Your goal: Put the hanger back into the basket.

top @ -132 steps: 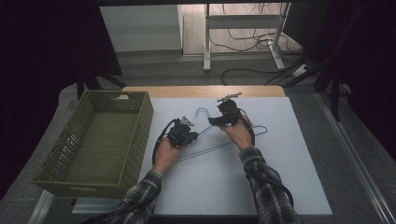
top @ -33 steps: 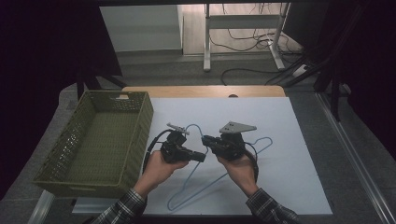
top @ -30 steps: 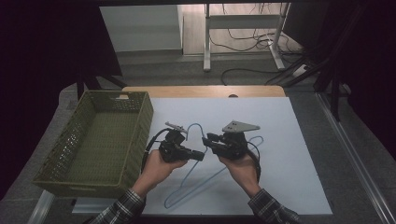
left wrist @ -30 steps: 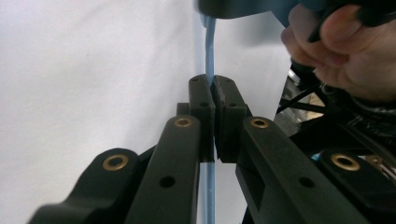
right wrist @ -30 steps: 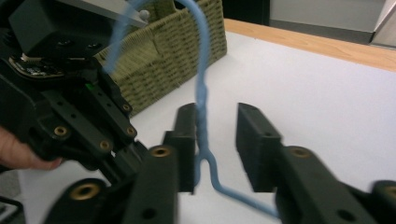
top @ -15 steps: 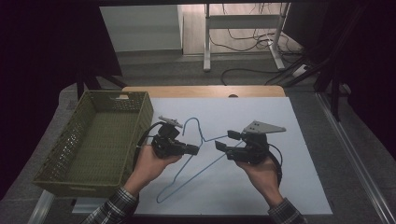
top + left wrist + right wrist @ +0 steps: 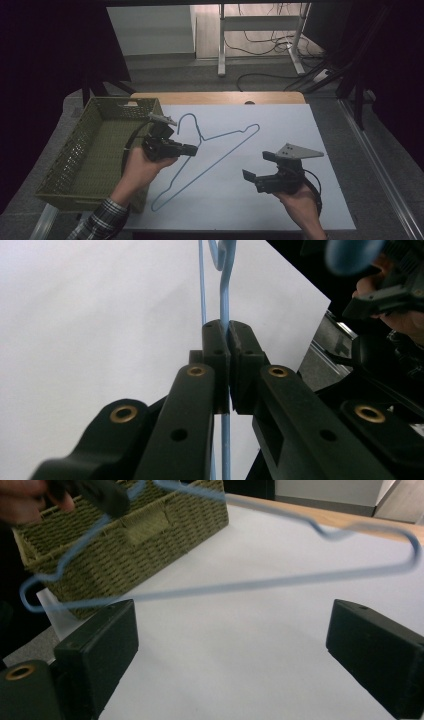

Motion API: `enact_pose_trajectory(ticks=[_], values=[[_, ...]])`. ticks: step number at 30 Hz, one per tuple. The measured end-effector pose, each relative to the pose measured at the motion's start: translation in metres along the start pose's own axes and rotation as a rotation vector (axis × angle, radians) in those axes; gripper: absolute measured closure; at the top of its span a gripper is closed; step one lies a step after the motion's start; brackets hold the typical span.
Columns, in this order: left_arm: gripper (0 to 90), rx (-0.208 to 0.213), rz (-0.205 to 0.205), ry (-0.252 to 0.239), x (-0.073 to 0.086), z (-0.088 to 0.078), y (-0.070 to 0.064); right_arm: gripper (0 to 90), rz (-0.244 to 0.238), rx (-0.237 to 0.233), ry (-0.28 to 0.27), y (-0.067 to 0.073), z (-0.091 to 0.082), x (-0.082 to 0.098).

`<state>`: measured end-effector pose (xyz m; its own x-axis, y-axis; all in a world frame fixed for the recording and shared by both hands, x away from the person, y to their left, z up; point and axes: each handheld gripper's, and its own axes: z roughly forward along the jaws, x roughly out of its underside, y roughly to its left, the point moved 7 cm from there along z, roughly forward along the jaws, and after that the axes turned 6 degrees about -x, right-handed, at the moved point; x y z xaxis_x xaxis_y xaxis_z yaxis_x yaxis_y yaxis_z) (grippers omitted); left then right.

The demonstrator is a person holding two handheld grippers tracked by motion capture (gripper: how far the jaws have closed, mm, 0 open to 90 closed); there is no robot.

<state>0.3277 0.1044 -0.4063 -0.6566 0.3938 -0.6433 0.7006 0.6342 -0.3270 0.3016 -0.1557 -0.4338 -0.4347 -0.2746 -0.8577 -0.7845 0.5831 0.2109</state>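
A light-blue wire hanger (image 7: 220, 145) hangs tilted above the white table sheet (image 7: 300, 125), its hook toward the far side. My left gripper (image 7: 194, 149) is shut on the wire just below the hook. In the left gripper view the two pads (image 7: 216, 347) pinch the hanger wire (image 7: 224, 300). My right gripper (image 7: 249, 176) is off to the right near the front edge, apart from the hanger. Its jaws have just been opening and stand wide with nothing between them (image 7: 235, 647); the hanger (image 7: 250, 586) floats beyond them.
A green woven basket (image 7: 67, 155) stands at the table's left edge, close beside the left hand; it appears as the basket (image 7: 150, 525) in the right gripper view too. A wooden strip (image 7: 215, 97) borders the far side. Desk legs and cables lie on the floor beyond.
The right gripper has let go of the hanger, opened, and drawn away to the right. The left gripper has lifted the hanger and carried it left toward the basket.
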Motion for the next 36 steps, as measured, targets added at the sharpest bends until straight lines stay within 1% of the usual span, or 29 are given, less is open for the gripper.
enact_pose_trajectory(ticks=[2,4,6,11,12,13,14,16,17,20,22,25,26,27,30,31,32,33,36], values=[[88.1,-0.018,-0.006,-0.010,-0.001,-0.011,0.004,4.7,-0.001,-0.003,0.011,0.001,-0.003,0.004],[88.1,-0.035,-0.004,-0.014,-0.002,-0.021,0.008,4.1,-0.002,-0.001,0.018,0.003,-0.006,0.008],[88.1,-0.058,-0.009,-0.021,-0.004,-0.034,0.013,3.6,0.000,-0.002,0.024,0.003,-0.009,0.012],[88.1,-0.108,-0.014,-0.037,-0.006,-0.062,0.023,2.3,0.004,0.012,0.041,0.002,-0.016,0.024],[88.1,-0.108,-0.014,-0.037,-0.006,-0.062,0.023,2.2,0.008,0.014,0.043,0.001,-0.018,0.026],[88.1,-0.136,-0.014,-0.039,-0.007,-0.075,0.029,2.0,0.010,0.019,0.045,0.001,-0.021,0.029],[88.1,-0.145,-0.011,-0.039,-0.006,-0.081,0.032,1.9,0.013,0.021,0.045,0.000,-0.022,0.030],[88.1,-0.169,-0.017,-0.040,-0.006,-0.091,0.039,1.8,0.018,0.025,0.043,-0.001,-0.026,0.033],[88.1,-0.188,-0.021,-0.042,-0.005,-0.097,0.044,1.7,0.020,0.029,0.043,-0.001,-0.028,0.035],[88.1,-0.223,-0.025,-0.041,-0.002,-0.110,0.056,1.6,0.033,0.034,0.039,-0.003,-0.034,0.040],[88.2,-0.243,-0.032,-0.050,0.000,-0.120,0.067,1.5,0.043,0.041,0.036,-0.005,-0.038,0.044],[88.1,-0.264,-0.039,-0.057,0.005,-0.130,0.080,1.2,0.053,0.052,0.030,-0.009,-0.043,0.050],[88.2,-0.264,-0.039,-0.057,0.005,-0.130,0.080,1.2,0.057,0.057,0.031,-0.010,-0.045,0.052],[88.1,-0.287,-0.040,-0.058,0.008,-0.138,0.091,1.2,0.060,0.065,0.031,-0.012,-0.047,0.054],[88.2,-0.314,-0.048,-0.062,0.013,-0.147,0.105,1.2,0.075,0.078,0.027,-0.015,-0.051,0.060],[88.1,-0.330,-0.049,-0.061,0.015,-0.151,0.112,1.2,0.078,0.083,0.025,-0.016,-0.053,0.061],[88.2,-0.330,-0.049,-0.061,0.015,-0.151,0.112,1.2,0.087,0.085,0.023,-0.018,-0.054,0.063],[88.2,-0.337,-0.057,-0.064,0.019,-0.156,0.122,1.2,0.093,0.087,0.024,-0.019,-0.055,0.064],[88.1,-0.350,-0.063,-0.067,0.026,-0.162,0.136,1.2,0.102,0.094,0.024,-0.022,-0.056,0.067]])
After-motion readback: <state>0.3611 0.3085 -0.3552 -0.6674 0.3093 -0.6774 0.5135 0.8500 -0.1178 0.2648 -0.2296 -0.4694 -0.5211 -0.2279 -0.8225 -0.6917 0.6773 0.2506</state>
